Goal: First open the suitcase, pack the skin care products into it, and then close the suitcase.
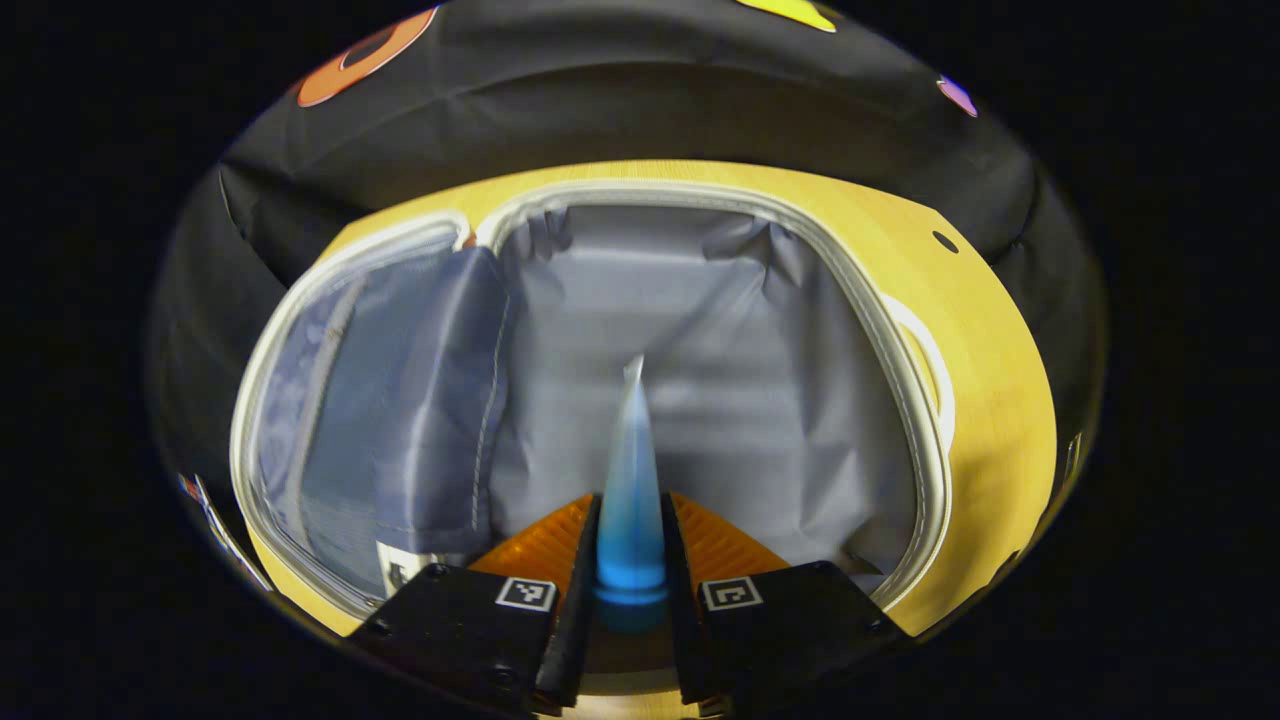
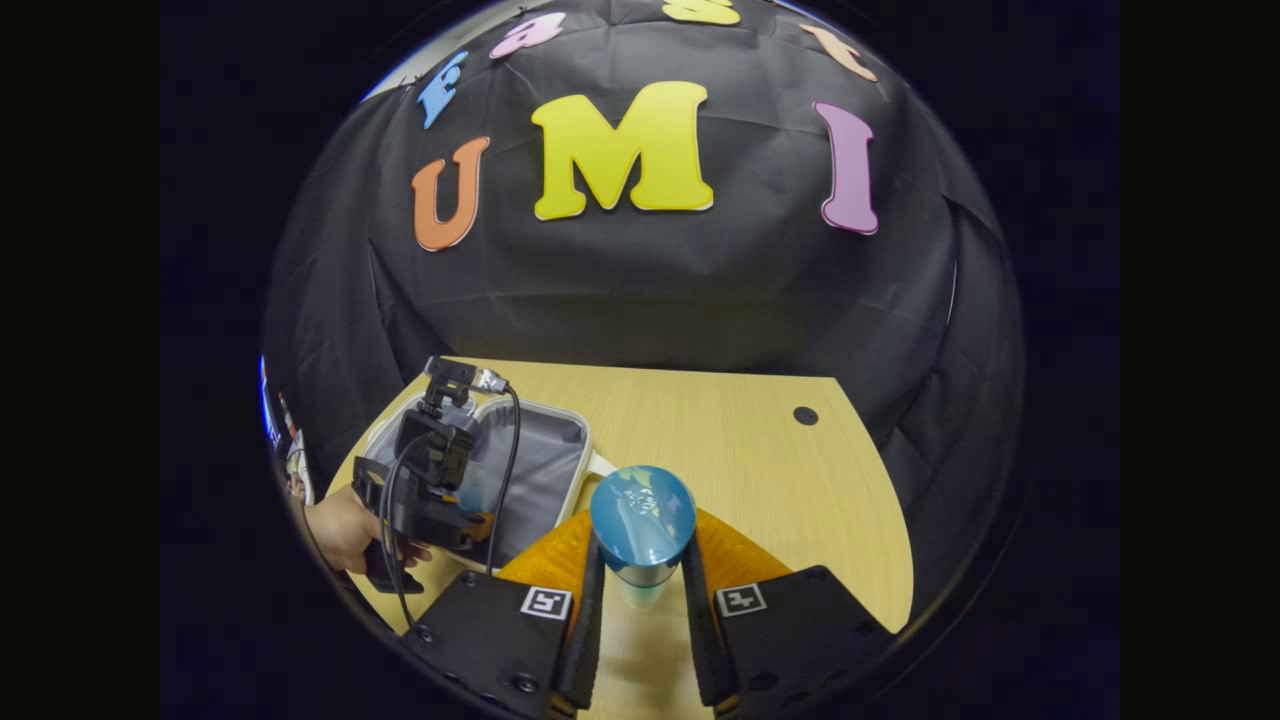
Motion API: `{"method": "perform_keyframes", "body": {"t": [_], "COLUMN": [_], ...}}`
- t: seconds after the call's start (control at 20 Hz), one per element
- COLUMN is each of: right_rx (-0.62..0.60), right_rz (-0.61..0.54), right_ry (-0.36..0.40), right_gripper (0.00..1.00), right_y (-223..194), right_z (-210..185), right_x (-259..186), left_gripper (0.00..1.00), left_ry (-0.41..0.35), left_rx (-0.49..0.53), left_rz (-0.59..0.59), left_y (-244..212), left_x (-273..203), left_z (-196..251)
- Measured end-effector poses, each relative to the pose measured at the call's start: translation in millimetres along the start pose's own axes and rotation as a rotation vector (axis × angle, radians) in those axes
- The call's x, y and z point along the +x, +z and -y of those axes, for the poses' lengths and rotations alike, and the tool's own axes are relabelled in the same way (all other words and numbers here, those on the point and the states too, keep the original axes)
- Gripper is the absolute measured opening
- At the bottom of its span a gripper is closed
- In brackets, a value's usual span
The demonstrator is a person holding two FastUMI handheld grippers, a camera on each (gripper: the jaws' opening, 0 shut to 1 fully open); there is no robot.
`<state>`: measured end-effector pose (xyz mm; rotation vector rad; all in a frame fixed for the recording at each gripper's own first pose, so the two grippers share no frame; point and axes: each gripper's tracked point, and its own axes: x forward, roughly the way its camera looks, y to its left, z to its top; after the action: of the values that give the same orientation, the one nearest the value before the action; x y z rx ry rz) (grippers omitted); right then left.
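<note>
The left gripper clamps a blue tube over the open suitcase (grey lining, pale zip rim). Right of it, above the wooden table, the right gripper grips a blue-capped bottle, seemingly upright.

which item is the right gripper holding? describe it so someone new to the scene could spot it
Start at the wooden table in front of the black cloth wall, with the open suitcase at its left end. Just right of the suitcase, the right gripper is clamped on a blue bottle with a rounded, glossy top. Unlike the blue tube in the left gripper, it is stubby rather than tapering.
</note>
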<state>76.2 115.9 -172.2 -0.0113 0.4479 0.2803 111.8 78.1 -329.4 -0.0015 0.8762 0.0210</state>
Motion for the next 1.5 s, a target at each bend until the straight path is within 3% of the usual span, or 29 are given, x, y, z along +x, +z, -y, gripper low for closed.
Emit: {"method": "perform_keyframes", "body": {"t": [0.15,0.25,0.5,0.6,0.65,0.7,0.9,1.1,1.3,1.5], "right_rx": [-0.016,-0.034,-0.054,-0.073,-0.074,-0.067,-0.021,-0.020,-0.042,-0.029], "right_rz": [-0.004,-0.007,0.015,0.045,0.059,0.061,0.045,-0.062,-0.170,-0.261], "right_ry": [0.005,0.013,0.047,0.049,0.055,0.072,0.123,0.161,0.128,0.118], "right_gripper": [0.33,0.33,0.35,0.35,0.38,0.35,0.36,0.36,0.35,0.36], "right_y": [1,1,18,32,39,41,41,3,-41,-69], "right_z": [-4,-10,-35,-48,-57,-70,-120,-165,-178,-182], "right_x": [0,0,10,19,24,31,62,94,113,123], "left_gripper": [0.42,0.56,0.82,0.84,0.92,0.87,0.92,0.93,0.94,0.94], "left_ry": [-0.011,-0.010,-0.035,-0.024,-0.022,-0.020,-0.035,-0.042,0.004,0.055], "left_rx": [-0.014,-0.015,0.011,0.025,0.026,0.023,0.051,0.073,0.061,0.101], "left_rz": [-0.017,-0.003,0.188,0.296,0.348,0.400,0.599,0.763,0.853,0.863], "left_y": [-4,-2,29,43,49,54,69,77,76,74], "left_x": [1,-5,-58,-90,-107,-126,-191,-248,-289,-292], "left_z": [-2,-1,2,-7,-13,-19,-31,-51,-81,-100]}}
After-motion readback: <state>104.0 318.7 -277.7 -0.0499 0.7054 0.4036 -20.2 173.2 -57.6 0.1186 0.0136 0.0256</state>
